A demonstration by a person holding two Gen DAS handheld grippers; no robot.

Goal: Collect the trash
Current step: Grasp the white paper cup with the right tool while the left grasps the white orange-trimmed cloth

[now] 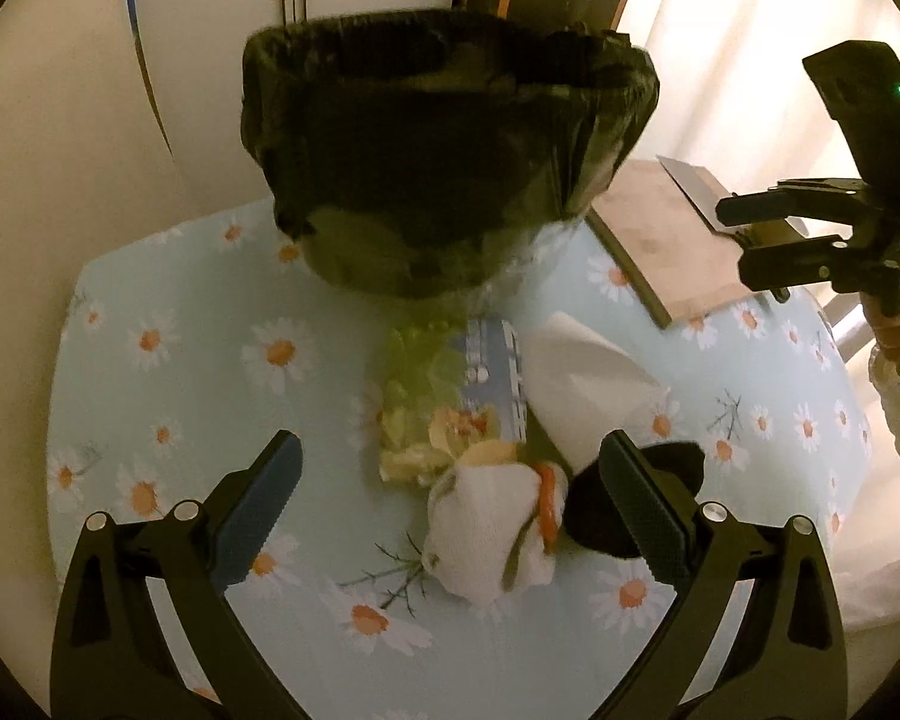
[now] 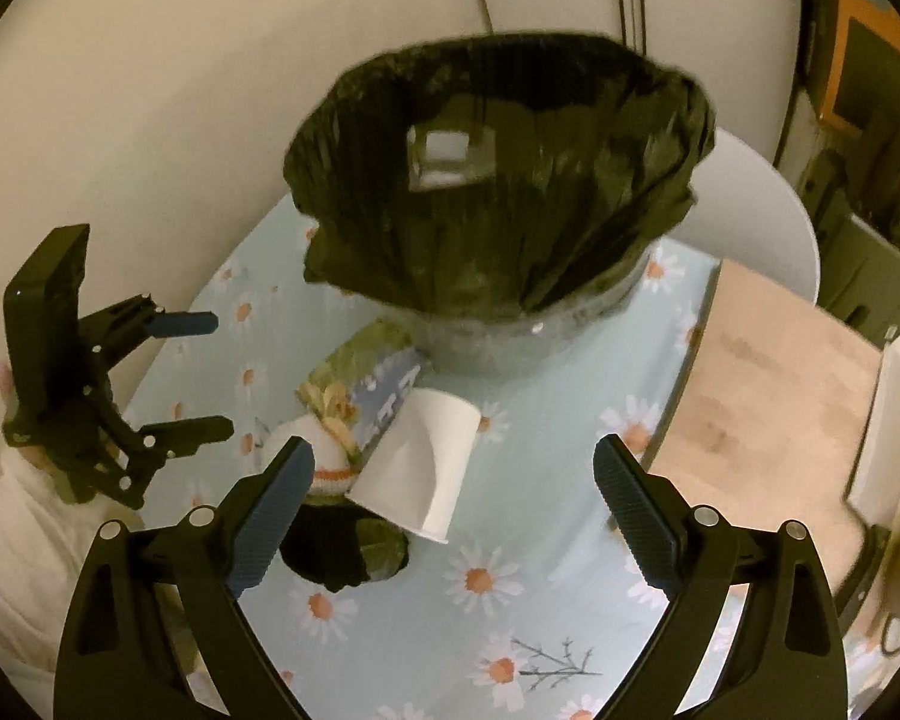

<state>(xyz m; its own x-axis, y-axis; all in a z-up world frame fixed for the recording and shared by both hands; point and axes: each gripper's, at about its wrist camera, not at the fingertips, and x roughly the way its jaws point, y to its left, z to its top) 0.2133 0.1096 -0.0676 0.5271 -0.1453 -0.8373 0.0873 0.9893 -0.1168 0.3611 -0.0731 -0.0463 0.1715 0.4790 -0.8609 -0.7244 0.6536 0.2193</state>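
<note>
Low in the left wrist view, my left gripper [image 1: 450, 501] gapes wide and empty around the white sock [image 1: 486, 528], which runs lengthwise up-frame toward the bin [image 1: 444, 156].

Centre-low in the right wrist view, my right gripper [image 2: 456, 510] is equally wide and empty, the tipped paper cup [image 2: 420, 468] between its fingers.
</note>
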